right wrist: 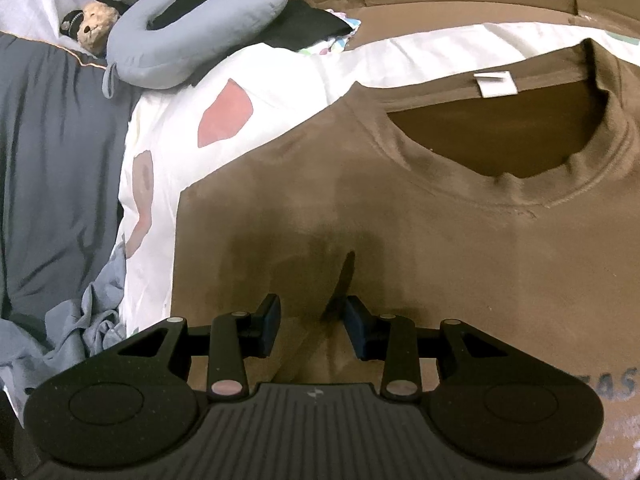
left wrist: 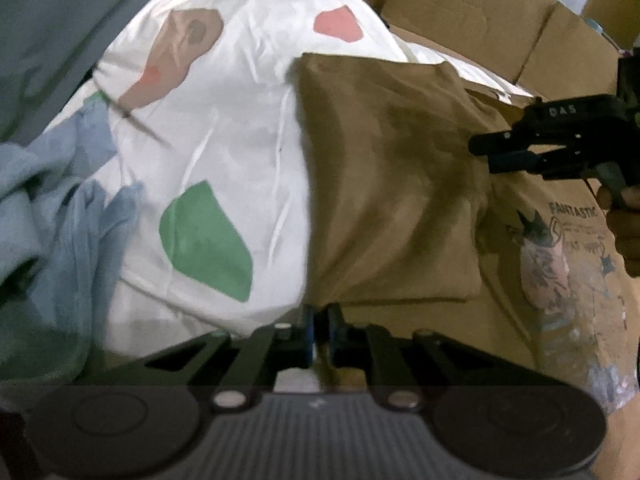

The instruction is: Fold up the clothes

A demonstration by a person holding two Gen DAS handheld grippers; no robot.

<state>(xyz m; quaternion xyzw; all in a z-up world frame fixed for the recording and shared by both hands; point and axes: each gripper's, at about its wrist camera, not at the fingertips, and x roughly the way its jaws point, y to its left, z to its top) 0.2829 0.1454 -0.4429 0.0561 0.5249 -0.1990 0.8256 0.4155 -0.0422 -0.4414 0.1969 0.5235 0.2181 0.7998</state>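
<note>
A brown T-shirt [right wrist: 440, 240] lies flat on the bed, collar and white label away from me, with a faded print [left wrist: 560, 256] on its front. In the left wrist view one side is folded over into a brown flap [left wrist: 392, 184]. My left gripper [left wrist: 320, 326] sits at that flap's near corner, its blue pads almost together and pinching the shirt's edge. My right gripper [right wrist: 312, 320] hovers open just over the chest below the collar, with a dark crease [right wrist: 344, 276] of cloth beside its right pad. The right gripper [left wrist: 486, 156] also shows in the left wrist view, held by a hand.
Under the shirt is a white duvet [left wrist: 224, 152] with green, pink and brown patches. Crumpled light-blue cloth [left wrist: 72, 208] lies at its left edge. A grey neck pillow [right wrist: 192, 40], a small teddy bear [right wrist: 94, 26] and dark grey bedding [right wrist: 60, 160] lie beyond. Cardboard boxes [left wrist: 472, 12] stand behind.
</note>
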